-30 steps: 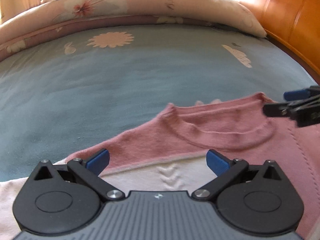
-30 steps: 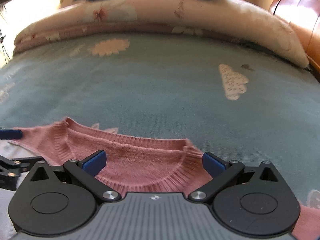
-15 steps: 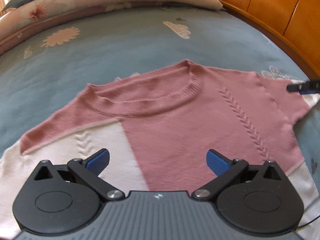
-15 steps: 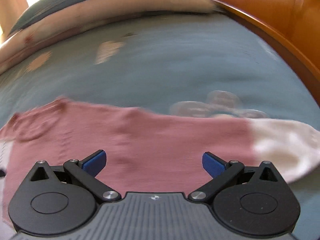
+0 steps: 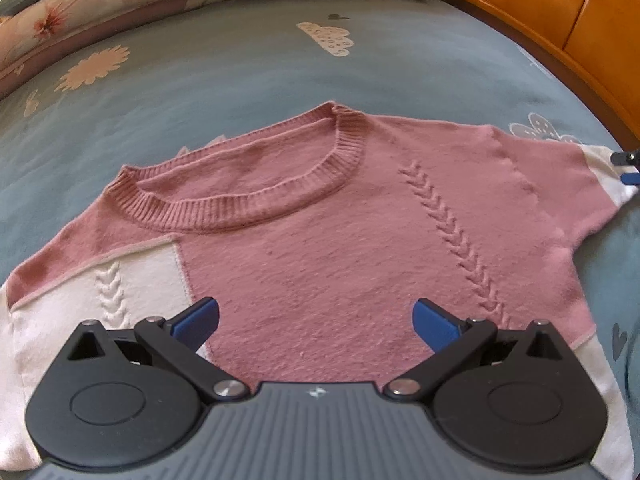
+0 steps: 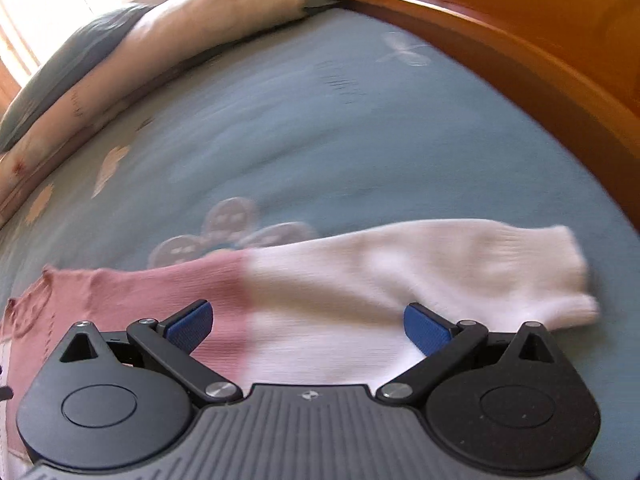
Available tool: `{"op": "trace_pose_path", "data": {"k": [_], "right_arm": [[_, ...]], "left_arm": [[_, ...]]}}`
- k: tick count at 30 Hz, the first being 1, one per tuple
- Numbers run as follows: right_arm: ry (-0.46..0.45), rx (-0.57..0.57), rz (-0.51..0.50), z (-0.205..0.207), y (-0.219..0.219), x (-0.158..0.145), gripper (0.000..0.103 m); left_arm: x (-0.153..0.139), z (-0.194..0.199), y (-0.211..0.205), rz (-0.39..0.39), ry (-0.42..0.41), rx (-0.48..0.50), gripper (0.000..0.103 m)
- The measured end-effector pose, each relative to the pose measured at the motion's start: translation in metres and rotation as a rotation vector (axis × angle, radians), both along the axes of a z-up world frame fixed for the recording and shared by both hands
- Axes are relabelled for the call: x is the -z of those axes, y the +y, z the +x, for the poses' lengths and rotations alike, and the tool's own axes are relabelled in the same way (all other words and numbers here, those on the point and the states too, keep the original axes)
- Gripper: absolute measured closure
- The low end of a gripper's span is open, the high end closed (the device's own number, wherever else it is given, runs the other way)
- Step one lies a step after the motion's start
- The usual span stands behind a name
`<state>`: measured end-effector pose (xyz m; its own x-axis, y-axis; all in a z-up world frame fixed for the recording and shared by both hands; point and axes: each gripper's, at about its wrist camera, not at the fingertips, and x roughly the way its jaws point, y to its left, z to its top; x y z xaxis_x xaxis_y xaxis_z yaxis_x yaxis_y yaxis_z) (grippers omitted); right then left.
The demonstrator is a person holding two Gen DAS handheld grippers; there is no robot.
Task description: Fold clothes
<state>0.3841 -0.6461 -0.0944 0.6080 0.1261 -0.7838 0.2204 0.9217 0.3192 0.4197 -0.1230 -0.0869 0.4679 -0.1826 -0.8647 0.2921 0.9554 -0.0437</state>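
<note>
A blue bedsheet (image 5: 224,92) printed with flowers and clouds covers the bed, and a pink-and-white knit sweater (image 5: 320,248) lies spread flat on it, front up, neckline toward the far pillows. A long floral pillow (image 5: 100,4) runs along the far edge, with a dark blue pillow (image 6: 68,64) on top of it, and an orange wooden bed frame (image 5: 560,20) curves along the right side.

The left gripper (image 5: 316,322) hangs low over the sweater's chest, its blue-padded fingers spread wide with nothing between them. The right gripper (image 6: 307,322) is likewise released, its jaws wide apart above the sweater's right sleeve (image 6: 400,280), which stretches pink to white toward the frame; that view is motion-blurred. The right gripper's tips also show at the far right edge of the left view, beside the sleeve's white part.
</note>
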Motion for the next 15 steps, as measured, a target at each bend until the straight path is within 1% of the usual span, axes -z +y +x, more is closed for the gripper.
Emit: {"op": "trace_pose_path", "data": {"k": [3, 7, 8, 10, 11, 13, 15], "right_arm": [[0.007, 0.069, 0.041, -0.005, -0.019, -0.004, 0.000], [-0.057, 0.119, 0.094, -0.003, -0.024, -0.015, 0.000], [-0.051, 0.108, 0.098, 0.002, -0.023, -0.012, 0.000], [0.013, 0.095, 0.097, 0.012, -0.025, 0.001, 0.000], [0.028, 0.091, 0.108, 0.014, -0.029, 0.006, 0.000], [0.016, 0.094, 0.141, 0.011, -0.041, 0.008, 0.000], [0.021, 0.142, 0.169, 0.007, -0.055, 0.007, 0.000]], "left_arm": [[-0.001, 0.001, -0.003, 0.010, -0.003, 0.017, 0.001], [0.001, 0.005, -0.005, 0.009, 0.006, 0.011, 0.001], [0.001, 0.005, -0.006, 0.007, 0.006, 0.013, 0.001], [0.001, 0.007, -0.008, 0.002, 0.004, 0.018, 0.001], [0.001, 0.007, -0.009, 0.005, 0.000, 0.025, 0.001], [0.000, 0.006, -0.009, 0.009, -0.007, 0.034, 0.001], [0.002, 0.007, -0.008, 0.008, -0.003, 0.033, 0.001]]}}
